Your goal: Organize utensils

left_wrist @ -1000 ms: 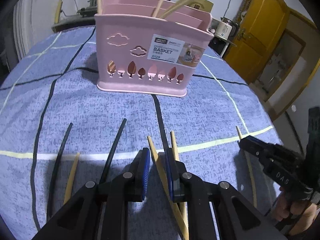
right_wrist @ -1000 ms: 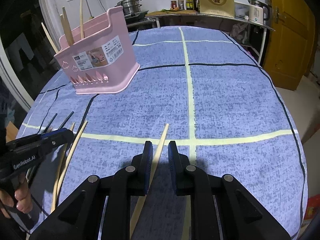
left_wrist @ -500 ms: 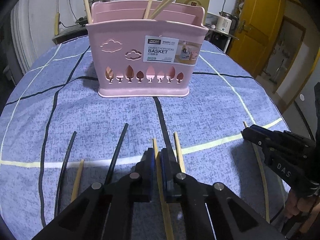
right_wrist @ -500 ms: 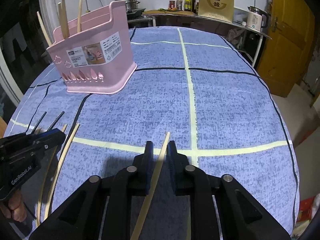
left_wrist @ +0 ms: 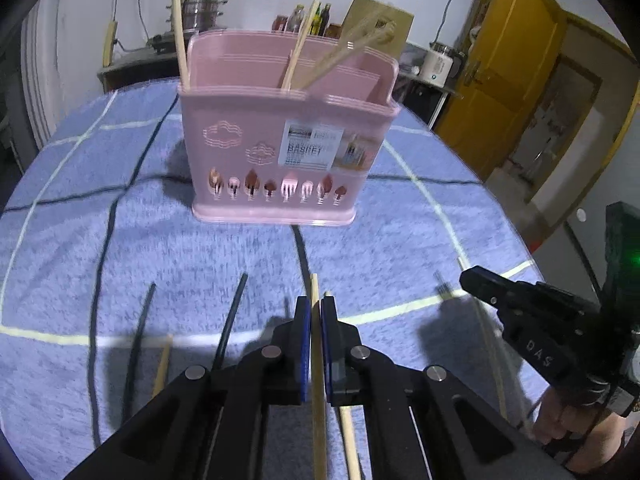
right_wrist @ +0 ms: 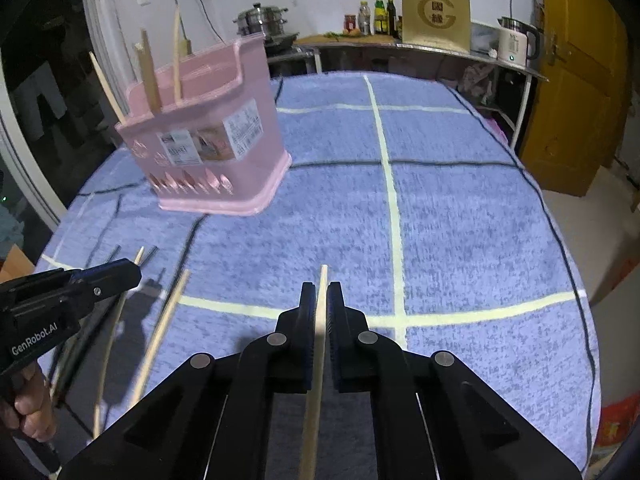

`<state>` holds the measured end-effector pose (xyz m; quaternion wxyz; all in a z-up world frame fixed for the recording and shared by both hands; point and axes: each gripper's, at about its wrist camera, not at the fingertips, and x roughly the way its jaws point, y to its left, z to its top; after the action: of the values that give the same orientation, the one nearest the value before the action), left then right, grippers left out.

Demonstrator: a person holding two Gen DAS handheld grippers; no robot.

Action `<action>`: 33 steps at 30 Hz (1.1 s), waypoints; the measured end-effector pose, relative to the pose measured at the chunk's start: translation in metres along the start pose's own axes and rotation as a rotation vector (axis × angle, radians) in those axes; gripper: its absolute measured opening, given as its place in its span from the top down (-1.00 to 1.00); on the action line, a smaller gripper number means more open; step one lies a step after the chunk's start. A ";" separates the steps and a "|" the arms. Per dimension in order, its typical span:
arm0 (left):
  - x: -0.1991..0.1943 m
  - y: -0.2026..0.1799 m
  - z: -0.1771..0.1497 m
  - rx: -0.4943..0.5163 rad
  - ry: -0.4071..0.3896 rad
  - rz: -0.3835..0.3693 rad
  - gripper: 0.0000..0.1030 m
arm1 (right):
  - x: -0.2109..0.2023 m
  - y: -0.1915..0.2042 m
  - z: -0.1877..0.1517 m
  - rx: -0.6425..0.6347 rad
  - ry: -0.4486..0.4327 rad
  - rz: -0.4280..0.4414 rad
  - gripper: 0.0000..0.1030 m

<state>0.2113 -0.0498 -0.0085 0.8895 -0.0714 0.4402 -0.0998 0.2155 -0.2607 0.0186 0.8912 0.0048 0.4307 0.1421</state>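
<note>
A pink utensil basket [left_wrist: 280, 152] stands on the blue cloth, with several wooden chopsticks upright in it; it also shows in the right wrist view [right_wrist: 208, 152]. My left gripper [left_wrist: 315, 304] is shut on a wooden chopstick [left_wrist: 318, 380], lifted off the cloth. My right gripper [right_wrist: 319, 292] is shut on another wooden chopstick [right_wrist: 316, 368], also above the cloth. Loose chopsticks lie on the cloth: two black ones [left_wrist: 228, 332] and wooden ones [left_wrist: 162, 364] left of my left gripper, one wooden one [right_wrist: 160, 332] between the grippers.
The round table [right_wrist: 460, 208] has a blue cloth with pale and dark lines. A counter with a pot, bottles and a kettle [right_wrist: 516, 44] stands behind. A yellow door [right_wrist: 580, 92] is at the right. The table edge falls away right.
Both grippers closed on their chopsticks and lifted them off the cloth. The left gripper rose and tilted up toward the basket; the right one moved a little forward.
</note>
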 end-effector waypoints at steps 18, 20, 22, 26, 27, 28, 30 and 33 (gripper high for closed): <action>-0.090 -0.011 0.057 0.073 -0.208 -0.015 0.91 | -0.081 0.009 0.047 -0.012 -0.235 0.056 0.90; -0.097 -0.011 0.058 0.077 -0.221 -0.019 0.91 | -0.087 0.010 0.049 -0.013 -0.254 0.058 0.90; -0.102 -0.011 0.057 0.079 -0.230 -0.024 0.91 | -0.093 0.012 0.050 -0.014 -0.272 0.064 0.90; -0.106 -0.010 0.052 0.081 -0.232 -0.038 0.91 | -0.099 0.015 0.047 -0.022 -0.284 0.073 0.90; -0.107 -0.010 0.050 0.081 -0.230 -0.039 0.91 | -0.100 0.016 0.045 -0.026 -0.284 0.074 0.90; -0.107 -0.009 0.048 0.082 -0.228 -0.040 0.91 | -0.100 0.016 0.044 -0.029 -0.284 0.075 0.90; -0.108 -0.009 0.045 0.084 -0.227 -0.042 0.91 | -0.103 0.018 0.041 -0.034 -0.285 0.077 0.90; -0.112 -0.009 0.041 0.087 -0.229 -0.046 0.91 | -0.106 0.017 0.038 -0.042 -0.287 0.079 0.90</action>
<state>0.1765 -0.0299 0.1045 0.9336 -0.0538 0.3294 -0.1306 0.1781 -0.2672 0.1265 0.9372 0.0234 0.2955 0.1839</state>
